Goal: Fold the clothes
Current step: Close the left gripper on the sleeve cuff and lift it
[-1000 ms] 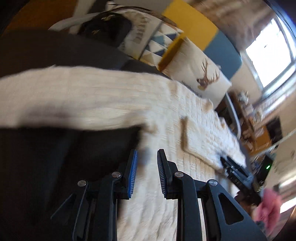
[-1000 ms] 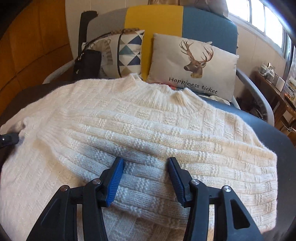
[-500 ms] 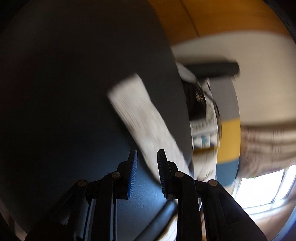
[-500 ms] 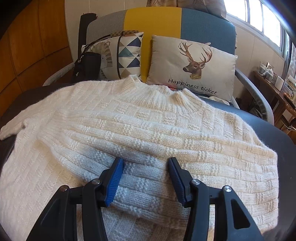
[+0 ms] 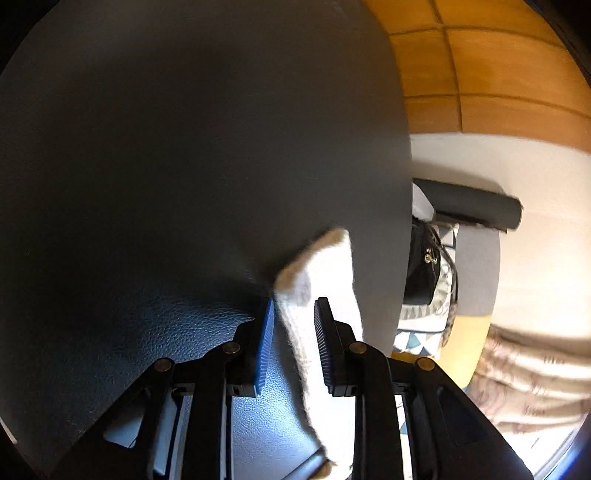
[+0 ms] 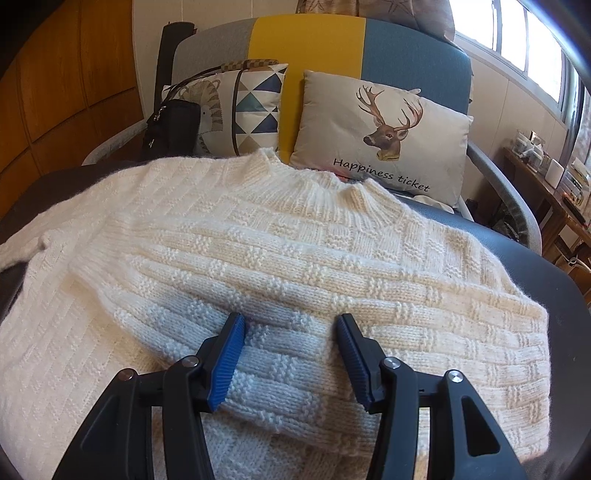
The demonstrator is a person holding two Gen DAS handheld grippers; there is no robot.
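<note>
Left wrist view: left gripper, blue-padded jaws set at a narrow gap, w/ a cream knit sleeve running up between them; cuff end lies just ahead of the tips, on the dark leather-grain surface; whether the pads actually press the knit cannot be told, since the strip seems to pass under the right-hand jaw rather than being squeezed; beyond the surface's edge, right of the jaws: a black bag, a dark roll and wood wall panels

Right wrist view: right gripper, jaws about half open, tips resting on or just above the sweater; a folded-over sleeve band lies crosswise betw. the two pads, not visibly pinched; no clear contact w/ the pad faces, so grip state reads as open; sweater spread flat on the same dark surface, collar at the far side ahead of the jaws, body filling the area left, right and ahead of them; its far-left sleeve trails off toward the frame's left edge

Background, ahead of the right jaws: sofa w/ grey, yellow and blue back panels; deer cushion printed "Happiness ticket" ahead-right; triangle-pattern cushion ahead-left; the bag beside it at left; window at upper right; cluttered side shelf far right
</note>
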